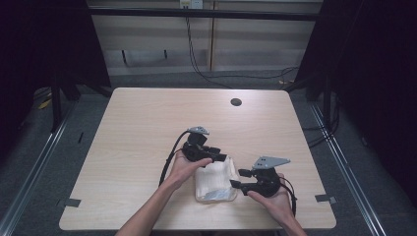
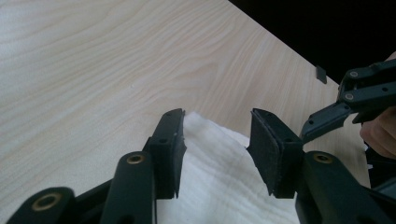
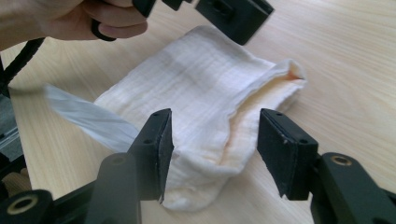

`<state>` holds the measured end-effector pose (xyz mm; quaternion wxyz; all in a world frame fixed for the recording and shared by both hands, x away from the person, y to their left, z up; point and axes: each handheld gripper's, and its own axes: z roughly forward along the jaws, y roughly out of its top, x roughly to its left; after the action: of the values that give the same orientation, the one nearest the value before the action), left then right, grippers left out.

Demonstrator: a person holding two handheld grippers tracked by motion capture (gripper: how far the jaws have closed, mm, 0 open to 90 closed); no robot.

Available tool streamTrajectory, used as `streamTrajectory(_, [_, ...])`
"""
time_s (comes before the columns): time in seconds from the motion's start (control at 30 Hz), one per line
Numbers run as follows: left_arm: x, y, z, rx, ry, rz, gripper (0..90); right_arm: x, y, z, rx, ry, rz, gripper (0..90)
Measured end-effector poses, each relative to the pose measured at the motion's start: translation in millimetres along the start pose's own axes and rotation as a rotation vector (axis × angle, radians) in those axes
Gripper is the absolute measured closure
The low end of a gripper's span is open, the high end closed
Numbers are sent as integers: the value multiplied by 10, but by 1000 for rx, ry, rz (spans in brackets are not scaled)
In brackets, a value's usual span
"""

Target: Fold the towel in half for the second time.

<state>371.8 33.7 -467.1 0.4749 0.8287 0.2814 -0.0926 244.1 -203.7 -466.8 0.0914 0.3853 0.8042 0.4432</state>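
1. We see the left gripper with fingers apart, a corner of the folded white cloth between them, unpinched.
2. The right gripper gapes wide, the cloth's edge lying between its fingers.
3. Beneath lies the table.

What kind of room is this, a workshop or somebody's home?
Likely a lab or recording booth: one bare wooden table ringed by dark curtains, cables on the floor, and a person working two handheld grippers over a cloth.

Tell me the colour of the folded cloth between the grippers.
The folded cloth is cream-white with a fine ribbed weave; the right gripper view shows it best.
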Motion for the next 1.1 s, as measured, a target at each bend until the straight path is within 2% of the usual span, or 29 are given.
streamTrajectory(0.07, [-17, 9, -25, -5, 5, 5, 523, -27, -15, -42, -7, -9, 6, 454])
streamTrajectory(0.27, [-111, -13, -166, 29, 53, 84, 474, -138, 15, -98, -37, -36, 21, 450])
streamTrajectory(0.37, [-151, -33, -268, 39, 72, 98, 496, -171, 40, -119, -46, -52, 30, 459])
streamTrajectory(0.43, [-146, -55, -360, 36, 10, 94, 619, -188, 61, -142, -56, -59, 30, 460])
streamTrajectory(0.5, [-176, -86, -458, 34, 64, 113, 628, -211, 77, -169, -62, -68, 25, 450])
streamTrajectory(0.6, [-187, -148, -617, 37, 62, 119, 554, -249, 91, -223, -63, -87, 18, 445])
streamTrajectory(0.63, [-194, -171, -670, 42, 79, 126, 541, -264, 90, -245, -62, -93, 22, 445])
streamTrajectory(0.7, [-199, -217, -775, 31, 95, 114, 506, -295, 78, -291, -69, -101, 30, 445])
streamTrajectory(0.77, [-208, -261, -871, 21, 131, 117, 497, -335, 58, -332, -83, -108, 39, 443])
streamTrajectory(0.93, [-174, -391, -1074, 3, 156, 104, 443, -387, 22, -445, -95, -131, 58, 440])
streamTrajectory(0.97, [-168, -415, -1107, 4, 174, 102, 446, -402, 11, -462, -96, -131, 61, 440])
streamTrajectory(1.0, [-168, -447, -1145, -8, 198, 105, 450, -410, 0, -480, -94, -138, 63, 440])
streamTrajectory(1.03, [-174, -493, -1197, -38, 243, 108, 468, -418, -12, -499, -92, -144, 62, 438])
streamTrajectory(1.07, [-164, -543, -1244, -62, 254, 96, 474, -426, -28, -521, -97, -150, 67, 438])
streamTrajectory(1.1, [-132, -589, -1290, -65, 242, 80, 469, -433, -45, -544, -105, -151, 73, 436])
